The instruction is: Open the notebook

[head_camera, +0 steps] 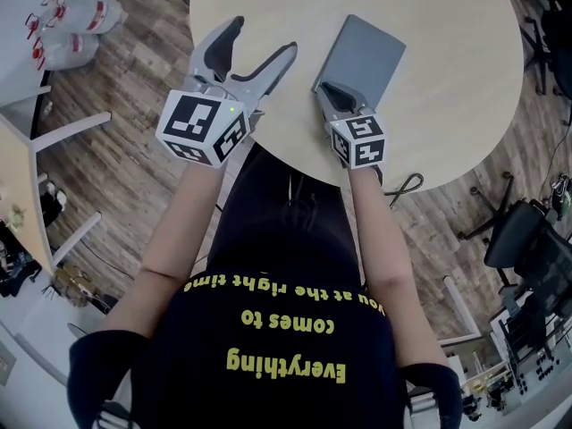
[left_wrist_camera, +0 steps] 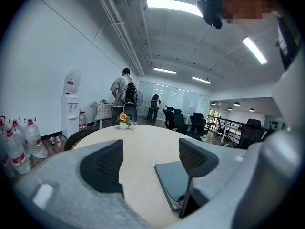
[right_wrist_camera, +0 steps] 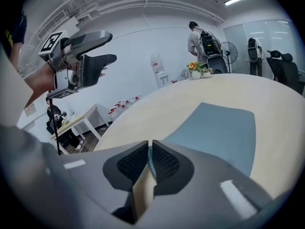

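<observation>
pinching the edge of the notebook (head_camera: 362, 56), right tongs (head_camera: 325, 89) sit nearly closed; left tongs (head_camera: 262, 38) gape empty

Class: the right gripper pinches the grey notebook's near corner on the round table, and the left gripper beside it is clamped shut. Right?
No: the left gripper is open, jaws apart, as the left gripper view shows. The right gripper does pinch the near corner of the grey notebook on the round table.
</observation>
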